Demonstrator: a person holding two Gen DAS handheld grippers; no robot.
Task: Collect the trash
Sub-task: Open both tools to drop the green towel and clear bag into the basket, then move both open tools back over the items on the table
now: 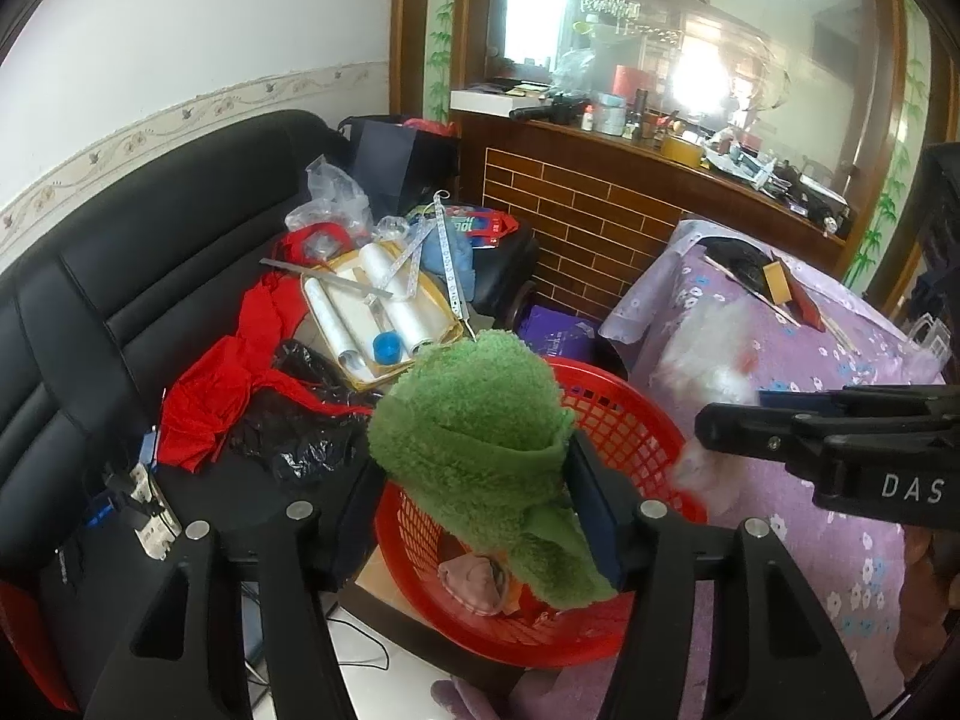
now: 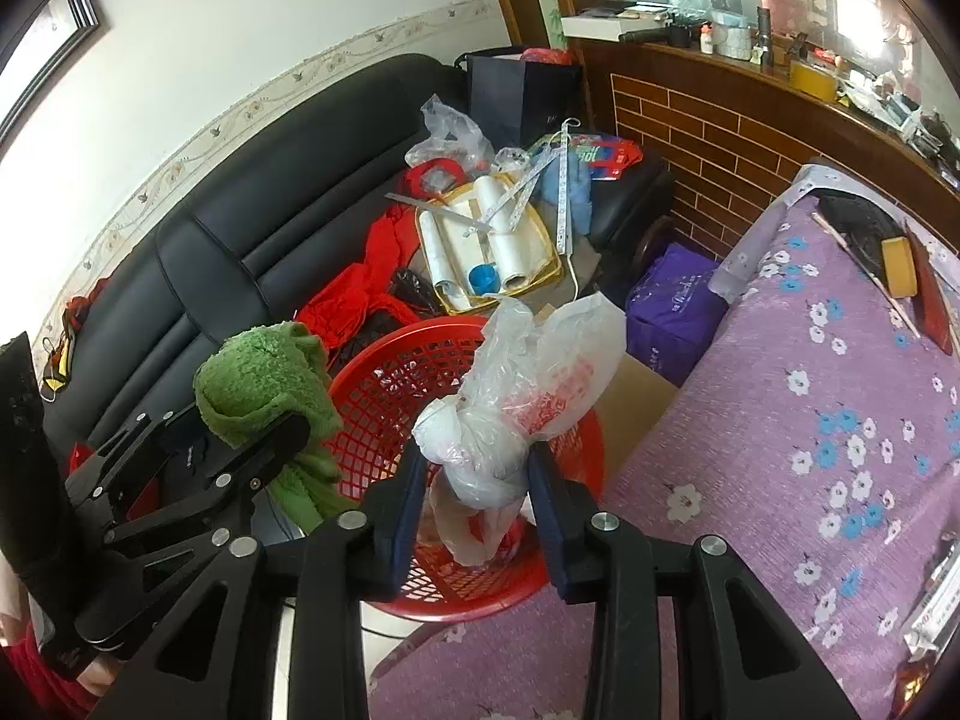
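One red basket [image 2: 384, 384]. One green towel [image 2: 258, 378]. One crumpled plastic bag [image 2: 528, 378]. Two tongs: left tongs [image 1: 474, 516], right tongs [image 2: 474, 498]. Three white rolls [image 2: 498, 228] on one yellow tray [image 2: 546, 240] at twelve o'clock. One blue cap [image 2: 483, 279].

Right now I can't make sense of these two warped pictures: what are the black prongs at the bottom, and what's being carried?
The prongs are hand-held two-finger grippers, one per hand, each with a fisheye camera looking along its fingers. In the left-hand camera's picture, the left gripper holds a green fuzzy cloth. In the right-hand camera's picture, the right gripper holds a crumpled plastic bag. Both hang over a red mesh basket, between a cluttered black sofa and a table with a purple flowered cloth.
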